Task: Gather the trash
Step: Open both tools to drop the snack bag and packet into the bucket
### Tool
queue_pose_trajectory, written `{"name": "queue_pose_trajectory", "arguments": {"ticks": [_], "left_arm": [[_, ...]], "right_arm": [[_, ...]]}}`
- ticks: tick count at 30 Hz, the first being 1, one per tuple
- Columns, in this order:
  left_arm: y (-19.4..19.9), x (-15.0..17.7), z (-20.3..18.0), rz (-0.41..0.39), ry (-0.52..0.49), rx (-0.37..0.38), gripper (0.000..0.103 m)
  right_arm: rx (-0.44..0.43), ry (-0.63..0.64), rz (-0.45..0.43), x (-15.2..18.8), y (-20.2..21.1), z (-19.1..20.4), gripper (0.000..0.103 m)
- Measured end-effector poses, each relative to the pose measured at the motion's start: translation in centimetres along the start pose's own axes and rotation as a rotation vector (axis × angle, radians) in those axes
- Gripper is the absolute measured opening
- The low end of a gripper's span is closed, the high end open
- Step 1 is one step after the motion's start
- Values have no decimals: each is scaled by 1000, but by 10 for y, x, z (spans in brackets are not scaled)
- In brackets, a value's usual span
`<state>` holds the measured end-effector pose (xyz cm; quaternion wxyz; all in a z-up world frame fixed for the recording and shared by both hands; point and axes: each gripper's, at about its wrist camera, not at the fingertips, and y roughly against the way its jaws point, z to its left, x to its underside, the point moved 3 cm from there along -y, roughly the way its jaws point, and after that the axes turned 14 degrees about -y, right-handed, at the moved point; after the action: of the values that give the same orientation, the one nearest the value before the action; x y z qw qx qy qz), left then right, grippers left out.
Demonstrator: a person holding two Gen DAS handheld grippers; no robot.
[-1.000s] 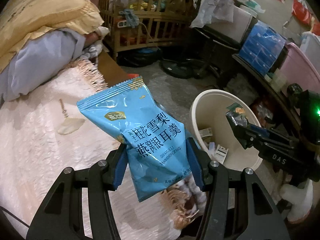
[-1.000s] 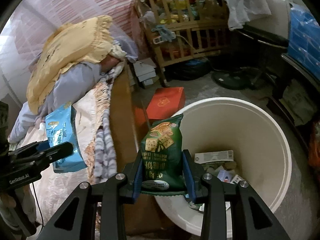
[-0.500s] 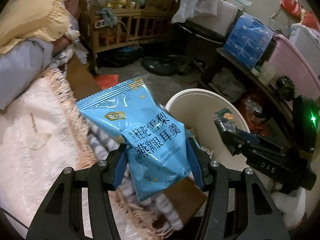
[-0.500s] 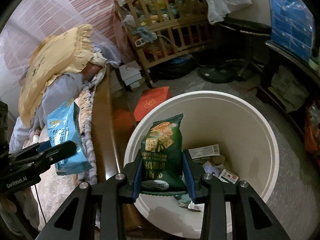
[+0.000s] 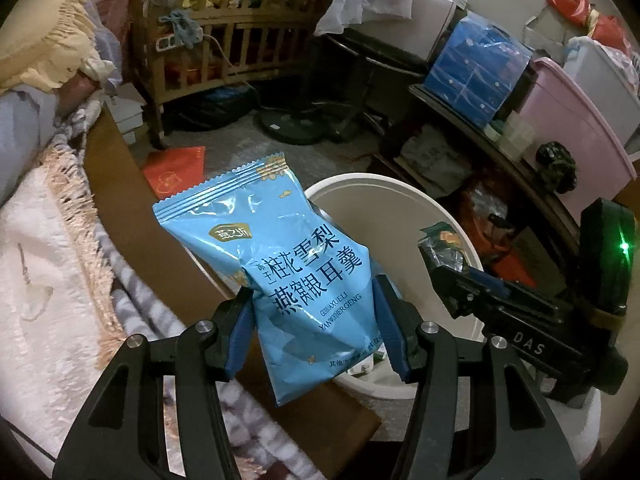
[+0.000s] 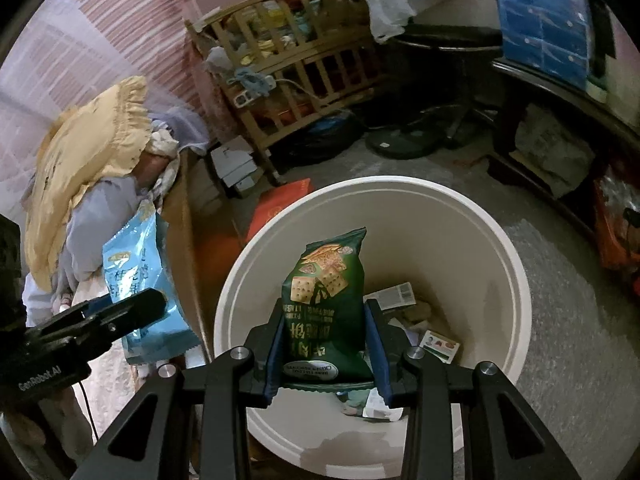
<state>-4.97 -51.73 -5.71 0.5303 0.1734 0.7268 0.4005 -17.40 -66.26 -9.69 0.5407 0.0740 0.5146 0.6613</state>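
Note:
My left gripper (image 5: 316,320) is shut on a light blue snack bag (image 5: 276,256), held upright over the bed's wooden edge, just left of the white trash bin (image 5: 404,200). In the right wrist view my right gripper (image 6: 326,344) is shut on a dark green cracker bag (image 6: 326,284) and hangs over the open mouth of the white bin (image 6: 516,264). Several small packets and cartons (image 6: 438,344) lie at the bin's bottom. The blue bag (image 6: 136,280) and left gripper (image 6: 120,312) show at the left of that view.
A bed with a pale fringed blanket (image 5: 44,248) and a yellow pillow (image 6: 88,160) lies to the left. A wooden crib (image 5: 224,40), a red box (image 5: 176,168) on the floor, a fan base (image 5: 296,128) and a cluttered shelf with a pink tub (image 5: 576,132) surround the bin.
Both grippers have moved toward the bin with their bags held. The green bag went from the bin's near rim to over its mouth; the blue bag left the blanket for the bed's edge.

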Motion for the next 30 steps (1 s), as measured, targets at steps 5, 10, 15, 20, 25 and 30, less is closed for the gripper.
{"name": "queue_pose_trajectory", "arguments": {"ticks": [5, 10, 15, 20, 25, 30], "left_arm": [[-7, -2, -3, 0, -3, 16, 54], [-10, -4, -2, -3, -11, 30, 54], [-10, -7, -4, -22, -8, 55, 56], [-7, -4, 2, -27, 10, 50, 60], [1, 2, 13, -32, 27, 8, 64], [18, 7, 10, -65, -10, -23, 64]], "right_arm": [[8, -17, -3, -1, -1, -5, 35], [13, -31, -1, -2, -3, -7, 40], [20, -43, -7, -3, -2, -11, 41], [33, -93, -22, -6, 2, -19, 46], [35, -115, -48, -7, 10, -24, 61], [26, -75, -71, -1, 18, -10, 62]]}}
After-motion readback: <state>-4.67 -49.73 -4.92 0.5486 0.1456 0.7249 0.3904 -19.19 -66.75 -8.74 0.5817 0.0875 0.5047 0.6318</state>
